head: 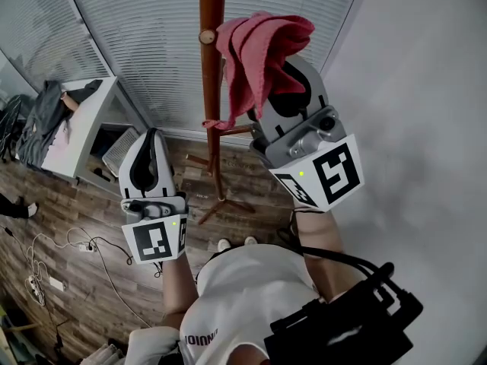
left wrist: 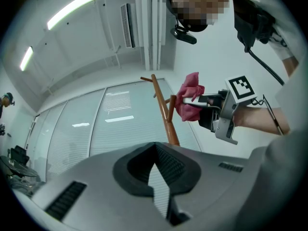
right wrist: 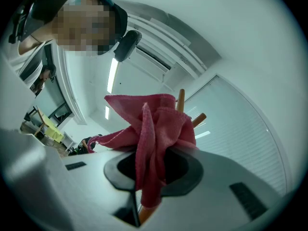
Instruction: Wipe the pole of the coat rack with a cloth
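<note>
Right hand-held gripper (head: 280,73) clamped on pink cloth (head: 259,44), just beside coat rack pole (head: 212,90). Left hand-held gripper (head: 152,137) closed, empty. Shirt (head: 251,280) print illegible.

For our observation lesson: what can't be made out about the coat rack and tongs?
Top of pole: cut off by head view's upper edge.
Tips of right tongs: right gripper view, buried in cloth.
Lower pole: left gripper view, behind left tongs.
</note>
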`<action>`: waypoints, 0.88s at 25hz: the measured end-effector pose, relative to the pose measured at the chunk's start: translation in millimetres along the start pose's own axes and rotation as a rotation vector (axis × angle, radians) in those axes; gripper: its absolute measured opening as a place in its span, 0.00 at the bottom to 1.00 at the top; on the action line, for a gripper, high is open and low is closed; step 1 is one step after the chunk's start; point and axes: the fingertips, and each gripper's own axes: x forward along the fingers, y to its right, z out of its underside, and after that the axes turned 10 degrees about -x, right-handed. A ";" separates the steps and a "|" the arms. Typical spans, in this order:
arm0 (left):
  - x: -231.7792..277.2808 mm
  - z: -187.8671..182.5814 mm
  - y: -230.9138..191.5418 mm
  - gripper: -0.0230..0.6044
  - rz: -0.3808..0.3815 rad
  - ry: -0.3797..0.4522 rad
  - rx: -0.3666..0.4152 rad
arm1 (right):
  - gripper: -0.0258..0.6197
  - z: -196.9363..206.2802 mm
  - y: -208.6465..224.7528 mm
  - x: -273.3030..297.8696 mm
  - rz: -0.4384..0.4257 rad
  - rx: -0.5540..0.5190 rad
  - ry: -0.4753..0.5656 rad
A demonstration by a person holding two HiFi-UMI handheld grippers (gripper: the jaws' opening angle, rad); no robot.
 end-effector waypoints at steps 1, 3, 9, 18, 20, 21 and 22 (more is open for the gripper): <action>0.2 -1.6 -0.2 0.04 -0.001 0.002 0.001 | 0.17 -1.6 -0.1 0.6 -0.001 0.001 0.002; 0.6 -3.8 0.2 0.04 -0.002 0.005 0.005 | 0.17 -4.0 -0.6 1.0 -0.005 0.001 0.004; 0.3 -2.7 3.5 0.04 0.001 0.005 0.010 | 0.17 -10.2 -0.8 -3.6 -0.005 -0.006 0.022; 5.3 -1.2 8.8 0.04 0.013 0.004 0.014 | 0.17 -20.9 14.7 -12.8 0.036 -0.017 0.058; 7.6 -0.1 10.2 0.04 0.018 0.003 0.017 | 0.17 -18.5 21.7 -14.8 0.051 -0.014 0.056; 7.6 -0.2 11.2 0.04 0.022 0.003 0.019 | 0.17 -17.4 24.4 -17.0 0.060 -0.012 0.053; 7.2 -0.5 12.3 0.04 0.025 0.002 0.022 | 0.17 -15.8 26.6 -19.7 0.068 -0.011 0.049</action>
